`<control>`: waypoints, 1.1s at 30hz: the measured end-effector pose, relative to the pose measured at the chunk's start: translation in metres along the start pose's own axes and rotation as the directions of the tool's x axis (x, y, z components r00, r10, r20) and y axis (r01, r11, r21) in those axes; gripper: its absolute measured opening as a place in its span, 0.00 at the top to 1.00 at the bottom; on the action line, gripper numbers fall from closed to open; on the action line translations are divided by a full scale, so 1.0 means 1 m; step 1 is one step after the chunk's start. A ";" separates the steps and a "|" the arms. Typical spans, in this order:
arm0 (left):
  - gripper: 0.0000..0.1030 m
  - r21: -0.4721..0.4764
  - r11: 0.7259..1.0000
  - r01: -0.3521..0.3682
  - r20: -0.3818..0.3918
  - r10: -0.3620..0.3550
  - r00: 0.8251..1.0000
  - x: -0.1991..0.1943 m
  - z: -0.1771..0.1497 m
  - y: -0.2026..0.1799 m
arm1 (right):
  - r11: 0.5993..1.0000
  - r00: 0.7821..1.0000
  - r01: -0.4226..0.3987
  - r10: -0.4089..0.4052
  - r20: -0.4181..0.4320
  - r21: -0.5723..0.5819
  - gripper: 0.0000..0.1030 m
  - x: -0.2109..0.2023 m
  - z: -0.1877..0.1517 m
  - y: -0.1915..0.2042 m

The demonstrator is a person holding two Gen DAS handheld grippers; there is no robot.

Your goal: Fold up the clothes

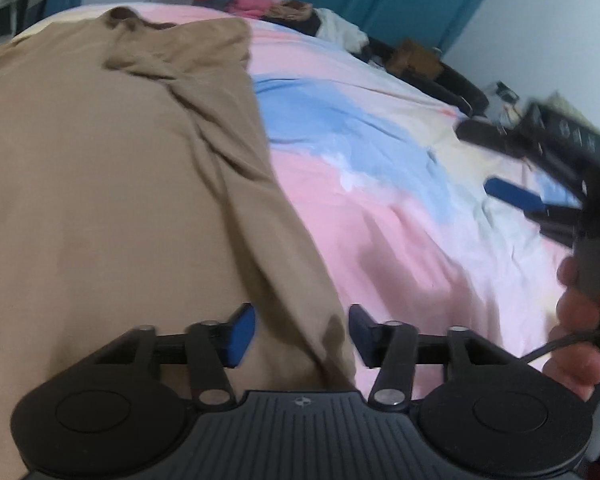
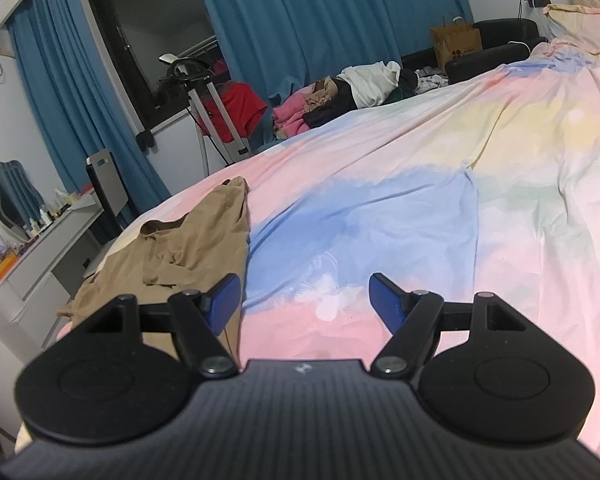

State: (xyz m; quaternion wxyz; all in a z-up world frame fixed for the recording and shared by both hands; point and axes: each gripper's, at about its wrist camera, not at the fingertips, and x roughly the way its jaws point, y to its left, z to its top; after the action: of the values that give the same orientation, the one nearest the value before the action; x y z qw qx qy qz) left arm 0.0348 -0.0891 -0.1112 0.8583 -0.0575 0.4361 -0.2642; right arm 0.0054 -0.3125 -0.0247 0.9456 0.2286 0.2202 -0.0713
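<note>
Left black two-finger gripper with blue pads (image 1: 302, 334): spread wide, nothing between the pads, poised over the near right edge of a tan, soft-knit garment (image 1: 112, 184). Right black gripper with matching blue pads (image 2: 305, 304): likewise spread wide and empty, above bare bedding, just right of the garment's edge. In the left wrist view, blurred at the right border, gripped by a hand (image 1: 580, 320).

Tan garment spread mostly flat along the left side of a pastel pink, blue and yellow bedsheet (image 2: 440, 208), neckline toward the far end, a long rumpled fold down its right side.

Farther off, at the far edge of the bed: a heap of pink, black and white clothes (image 2: 340, 96). Beyond that, teal curtains (image 2: 320, 12), a brown paper bag (image 2: 456, 42), and a grey desk (image 2: 56, 236) on the left.
</note>
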 end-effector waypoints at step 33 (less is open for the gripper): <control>0.46 0.012 0.994 -0.105 0.064 0.104 0.993 -0.085 -0.018 0.037 | 0.999 0.995 -0.036 0.036 -0.090 0.003 0.30 0.014 -0.010 0.010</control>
State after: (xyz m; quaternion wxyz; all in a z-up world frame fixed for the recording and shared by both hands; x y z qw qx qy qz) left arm -0.0051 -0.0120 -0.0739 0.8848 -0.0366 0.4090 -0.2203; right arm 0.0163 -0.2994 -0.0345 0.9357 0.2359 0.2586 -0.0442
